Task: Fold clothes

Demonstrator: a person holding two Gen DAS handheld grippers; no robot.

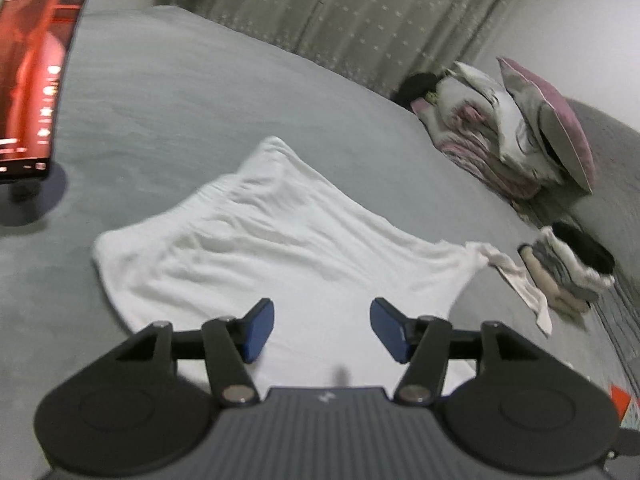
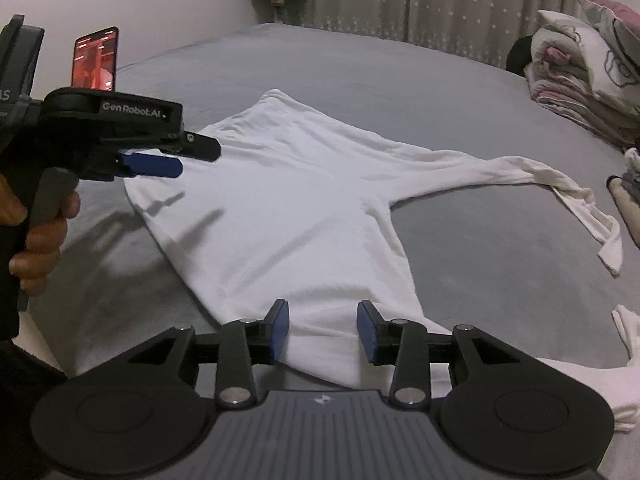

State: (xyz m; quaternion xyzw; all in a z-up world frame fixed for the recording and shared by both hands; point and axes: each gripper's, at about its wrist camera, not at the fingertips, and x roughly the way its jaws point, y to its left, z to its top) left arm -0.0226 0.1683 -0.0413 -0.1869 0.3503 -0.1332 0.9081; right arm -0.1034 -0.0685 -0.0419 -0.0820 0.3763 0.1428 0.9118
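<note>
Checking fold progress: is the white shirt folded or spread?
Mostly spread: the white shirt lies flat on the bed, one sleeve stretched outward.

A big bed [image 2: 400, 76] with a grey cover carries everything. A white shirt [image 2: 288, 200] lies flat in the middle, one long sleeve [image 2: 560, 184] reaching out toward 3 o'clock. A phone [image 2: 95, 60] stands on the bed at 10 o'clock. Pillows and blankets [image 2: 580, 68] are piled at 2 o'clock. A small stack of folded clothes [image 1: 568, 268] sits at 3 o'clock.
</note>
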